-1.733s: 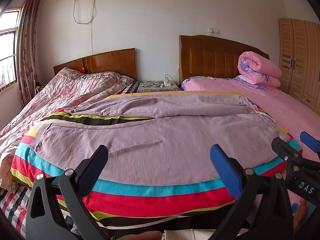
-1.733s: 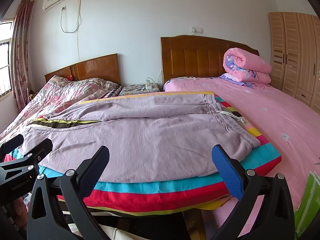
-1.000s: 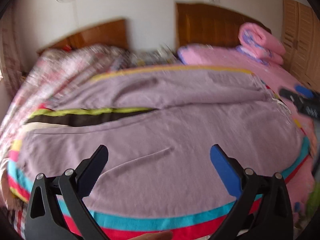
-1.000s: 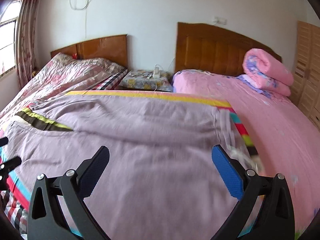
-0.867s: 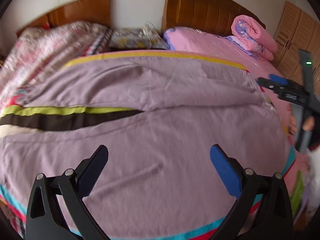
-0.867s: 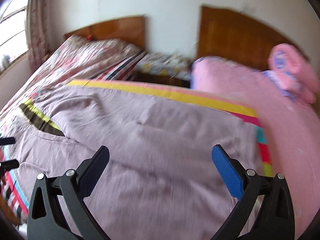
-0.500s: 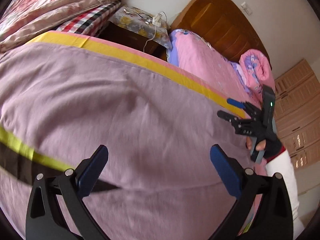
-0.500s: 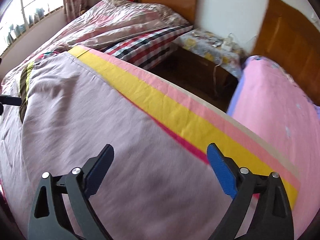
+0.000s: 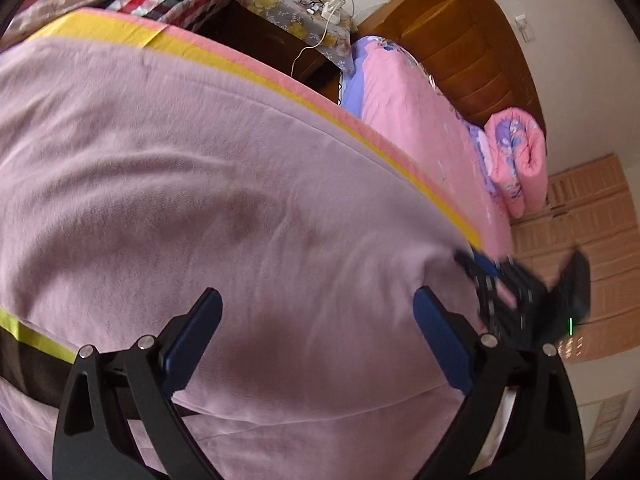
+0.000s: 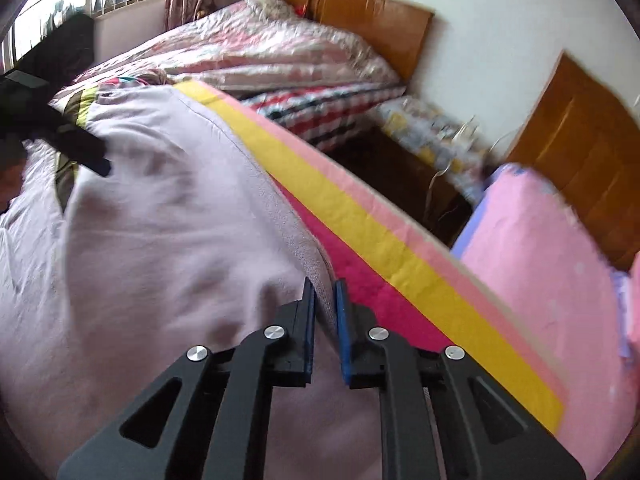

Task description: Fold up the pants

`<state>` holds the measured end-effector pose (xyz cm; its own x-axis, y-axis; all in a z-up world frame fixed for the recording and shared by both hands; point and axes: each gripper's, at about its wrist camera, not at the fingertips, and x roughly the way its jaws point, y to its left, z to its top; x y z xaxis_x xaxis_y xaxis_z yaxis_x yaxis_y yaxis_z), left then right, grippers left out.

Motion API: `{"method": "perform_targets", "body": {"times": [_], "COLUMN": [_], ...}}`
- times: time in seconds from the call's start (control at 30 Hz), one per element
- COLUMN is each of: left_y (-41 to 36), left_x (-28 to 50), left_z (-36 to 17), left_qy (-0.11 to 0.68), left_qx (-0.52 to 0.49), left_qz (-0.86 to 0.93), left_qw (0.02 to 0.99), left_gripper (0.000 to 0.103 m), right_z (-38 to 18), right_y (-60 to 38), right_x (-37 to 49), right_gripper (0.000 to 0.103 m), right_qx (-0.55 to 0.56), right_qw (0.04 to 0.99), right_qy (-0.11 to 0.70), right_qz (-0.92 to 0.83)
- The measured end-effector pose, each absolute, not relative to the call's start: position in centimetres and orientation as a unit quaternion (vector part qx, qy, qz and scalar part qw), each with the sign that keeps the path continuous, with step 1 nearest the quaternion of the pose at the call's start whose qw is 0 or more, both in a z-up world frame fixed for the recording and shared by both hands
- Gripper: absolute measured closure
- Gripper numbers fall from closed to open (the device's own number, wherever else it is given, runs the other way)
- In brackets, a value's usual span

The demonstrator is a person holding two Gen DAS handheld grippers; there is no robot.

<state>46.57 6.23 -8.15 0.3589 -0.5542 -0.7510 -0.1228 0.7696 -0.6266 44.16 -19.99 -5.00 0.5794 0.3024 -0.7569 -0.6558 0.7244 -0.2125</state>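
Mauve pants [image 9: 224, 208] lie spread on a striped cloth [image 9: 280, 84] over a board. My left gripper [image 9: 316, 316] is open just above the pants. My right gripper [image 10: 324, 292] is shut on the far edge of the pants [image 10: 160, 216], pinching a ridge of fabric between its blue pads [image 10: 343, 332]. The right gripper also shows blurred at the right of the left wrist view [image 9: 516, 296]. The left gripper shows at the left edge of the right wrist view [image 10: 60, 136], over the pants.
A pink bed [image 9: 420, 120] with a rolled quilt [image 9: 520, 160] and wooden headboard [image 9: 472, 52] lies beyond. A nightstand [image 10: 432, 140] stands between it and a second bed [image 10: 280, 60]. A wardrobe [image 9: 588, 248] is at the right.
Both grippers moved forward across the pants to the far side. My right gripper went from open to shut on the far edge of the pants. My left gripper stayed open.
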Motion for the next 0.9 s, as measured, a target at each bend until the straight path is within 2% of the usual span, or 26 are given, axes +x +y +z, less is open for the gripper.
{"method": "perform_targets", "body": {"times": [0.13, 0.2, 0.27, 0.3, 0.33, 0.37, 0.4, 0.47, 0.5, 0.53, 0.63, 0.7, 0.73, 0.9], "left_y": [7.6, 8.0, 7.8, 7.5, 7.4, 7.3, 7.2, 6.9, 6.8, 6.9, 7.7, 8.3, 8.8, 9.9], "left_x": [45.4, 44.3, 43.0, 42.1, 41.6, 40.7, 39.6, 37.2, 35.8, 34.8, 32.7, 32.3, 32.0, 30.8], "left_z": [-8.1, -8.2, -8.4, -8.7, -8.9, -9.3, -9.5, -9.3, -9.2, -9.3, -10.1, -10.6, -10.8, -11.3], "left_qy": [0.521, 0.516, 0.519, 0.518, 0.516, 0.518, 0.517, 0.507, 0.500, 0.498, 0.491, 0.490, 0.486, 0.473], "left_qx": [-0.370, -0.379, -0.372, -0.363, -0.359, -0.356, -0.355, -0.335, -0.320, -0.315, -0.313, -0.308, -0.312, -0.324], "left_qz": [-0.138, -0.134, -0.133, -0.141, -0.150, -0.157, -0.160, -0.160, -0.156, -0.153, -0.151, -0.148, -0.144, -0.151], "left_qw": [0.756, 0.756, 0.758, 0.762, 0.763, 0.762, 0.762, 0.778, 0.790, 0.793, 0.799, 0.802, 0.803, 0.805], "left_gripper": [0.006, 0.006, 0.012, 0.020, 0.058, 0.086, 0.086, 0.086, 0.086, 0.086, 0.082, 0.058, 0.041, 0.035], "right_z": [-2.4, -1.9, -2.5, -2.9, -3.9, -4.8, -5.5, -7.1, -7.5, -7.6, -7.6, -7.5, -7.7, -8.6], "right_y": [-18.5, -18.5, -18.1, -18.0, -17.8, -18.0, -18.3, -18.8, -19.2, -19.7, -22.6, -24.4, -26.2, -35.2], "right_x": [34.0, 28.4, 24.8, 23.5, 22.1, 21.3, 20.8, 19.9, 19.4, 18.9, 17.1, 16.2, 15.9, 16.6], "right_gripper": [0.091, 0.091, 0.091, 0.091, 0.090, 0.090, 0.089, 0.075, 0.055, 0.041, 0.039, 0.039, 0.039, 0.041], "right_qx": [-0.273, -0.253, -0.230, -0.219, -0.196, -0.173, -0.154, -0.102, -0.082, -0.055, 0.068, 0.108, 0.139, 0.297], "right_qw": [0.879, 0.897, 0.907, 0.911, 0.916, 0.919, 0.922, 0.924, 0.926, 0.929, 0.927, 0.927, 0.924, 0.891], "right_qy": [0.298, 0.276, 0.275, 0.275, 0.283, 0.294, 0.302, 0.324, 0.330, 0.333, 0.337, 0.342, 0.347, 0.342], "right_qz": [0.252, 0.237, 0.222, 0.215, 0.207, 0.198, 0.188, 0.175, 0.163, 0.155, 0.147, 0.112, 0.079, -0.023]}}
